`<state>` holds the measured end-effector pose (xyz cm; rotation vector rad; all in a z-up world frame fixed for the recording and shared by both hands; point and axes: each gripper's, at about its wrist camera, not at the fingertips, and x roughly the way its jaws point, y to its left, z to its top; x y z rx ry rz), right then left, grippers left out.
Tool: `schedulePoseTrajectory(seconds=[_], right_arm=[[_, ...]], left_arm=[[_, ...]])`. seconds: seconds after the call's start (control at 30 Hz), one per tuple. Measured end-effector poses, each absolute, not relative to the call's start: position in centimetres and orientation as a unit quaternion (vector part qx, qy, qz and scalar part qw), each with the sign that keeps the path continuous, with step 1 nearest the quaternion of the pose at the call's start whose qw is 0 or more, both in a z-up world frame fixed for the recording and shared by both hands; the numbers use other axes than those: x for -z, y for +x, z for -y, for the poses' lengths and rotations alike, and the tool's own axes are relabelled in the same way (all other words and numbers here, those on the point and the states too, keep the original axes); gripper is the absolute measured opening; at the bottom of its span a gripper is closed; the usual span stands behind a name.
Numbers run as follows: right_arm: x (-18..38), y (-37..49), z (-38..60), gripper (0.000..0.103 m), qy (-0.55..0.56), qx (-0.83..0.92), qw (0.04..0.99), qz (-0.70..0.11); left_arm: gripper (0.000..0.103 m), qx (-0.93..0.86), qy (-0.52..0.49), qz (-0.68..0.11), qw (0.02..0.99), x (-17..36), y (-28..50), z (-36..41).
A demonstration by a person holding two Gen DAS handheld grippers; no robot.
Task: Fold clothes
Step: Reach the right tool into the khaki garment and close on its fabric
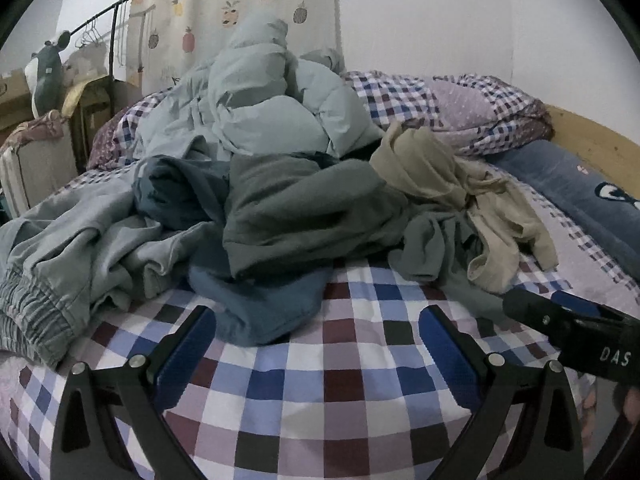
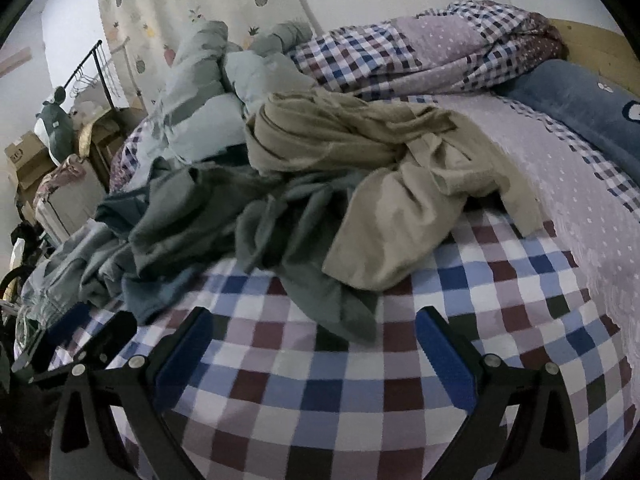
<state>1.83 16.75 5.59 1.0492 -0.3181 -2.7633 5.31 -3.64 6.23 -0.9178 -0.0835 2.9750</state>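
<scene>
A pile of crumpled clothes lies on the checked bed sheet (image 1: 320, 380). It holds a grey-green garment (image 1: 304, 212), a blue one (image 1: 264, 308) at the front, a beige one (image 1: 460, 200) on the right and pale grey trousers (image 1: 60, 248) with an elastic cuff on the left. My left gripper (image 1: 318, 344) is open just before the blue garment, nothing between its fingers. In the right wrist view the beige garment (image 2: 400, 184) drapes over the grey-green one (image 2: 280, 224). My right gripper (image 2: 314, 344) is open close to the grey-green hem, holding nothing.
A pale blue duvet (image 1: 272, 92) and a checked quilt (image 1: 460, 104) are heaped behind the pile. A blue pillow (image 1: 580, 192) lies along the wooden headboard (image 1: 600, 144) at right. Boxes, a plush toy (image 1: 46, 76) and a clothes rack (image 1: 112, 28) stand left of the bed.
</scene>
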Motion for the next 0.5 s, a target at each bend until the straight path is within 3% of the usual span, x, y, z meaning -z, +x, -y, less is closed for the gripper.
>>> schedulePoseTrajectory(seconds=[0.27, 0.5], right_arm=[[-5.8, 1.2, -16.0, 0.103, 0.352, 0.922, 0.104, 0.124], [-6.3, 0.4, -17.9, 0.103, 0.341, 0.932, 0.066, 0.107]], left_arm=[[0.103, -0.955, -0.293, 0.055, 0.016, -6.4, 5.5, 5.3], [0.103, -0.954, -0.292, 0.065, 0.019, -6.6, 5.5, 5.9]])
